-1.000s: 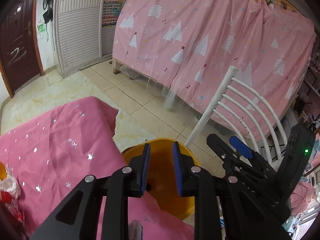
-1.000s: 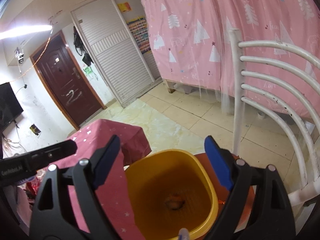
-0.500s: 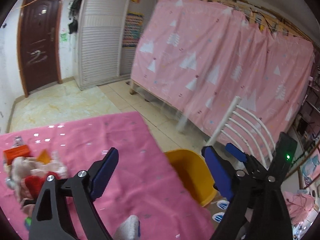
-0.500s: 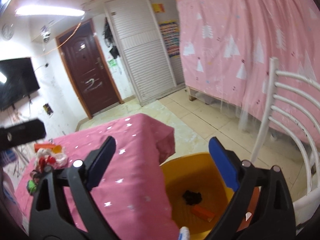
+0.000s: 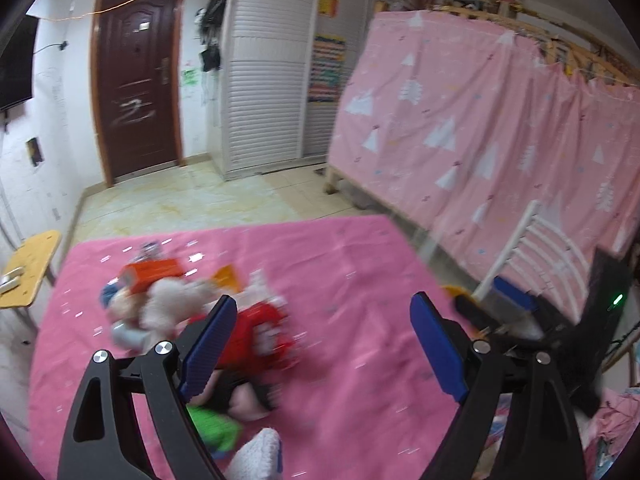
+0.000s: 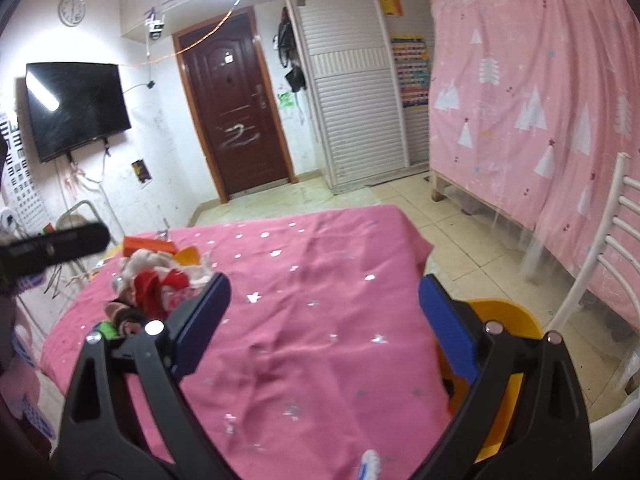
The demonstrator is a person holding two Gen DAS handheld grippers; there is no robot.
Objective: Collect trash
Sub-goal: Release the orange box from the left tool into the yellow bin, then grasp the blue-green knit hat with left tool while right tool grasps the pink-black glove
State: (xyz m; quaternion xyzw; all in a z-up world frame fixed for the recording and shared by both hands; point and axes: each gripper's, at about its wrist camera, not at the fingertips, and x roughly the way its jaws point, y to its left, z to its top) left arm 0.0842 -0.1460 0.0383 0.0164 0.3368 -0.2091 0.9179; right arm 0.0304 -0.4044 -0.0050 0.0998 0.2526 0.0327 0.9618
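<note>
A pile of trash (image 5: 208, 320) lies on the left part of the pink star-print tablecloth (image 5: 360, 264): an orange box (image 5: 154, 276), crumpled white paper, a red wrapper (image 5: 256, 332) and a green scrap (image 5: 212, 424). My left gripper (image 5: 322, 320) is open and empty above the cloth, its left pad over the pile's edge. My right gripper (image 6: 324, 292) is open and empty over the bare cloth, with the trash pile (image 6: 160, 276) to its left. The yellow bin (image 6: 504, 312) stands below the table's right edge, behind the right finger. The right gripper's fingers (image 5: 472, 312) show at the right in the left wrist view.
A white slatted chair (image 6: 600, 248) stands right of the bin, before a pink tree-print curtain (image 6: 540, 100). A small yellow side table (image 5: 28, 268) sits left of the table. Tiled floor, a dark door (image 6: 236, 120) and a wall TV (image 6: 76, 108) lie beyond.
Both grippers swung left and up, from over the yellow bin to over the table. The left jaws went from nearly shut to wide open. The trash pile came into view.
</note>
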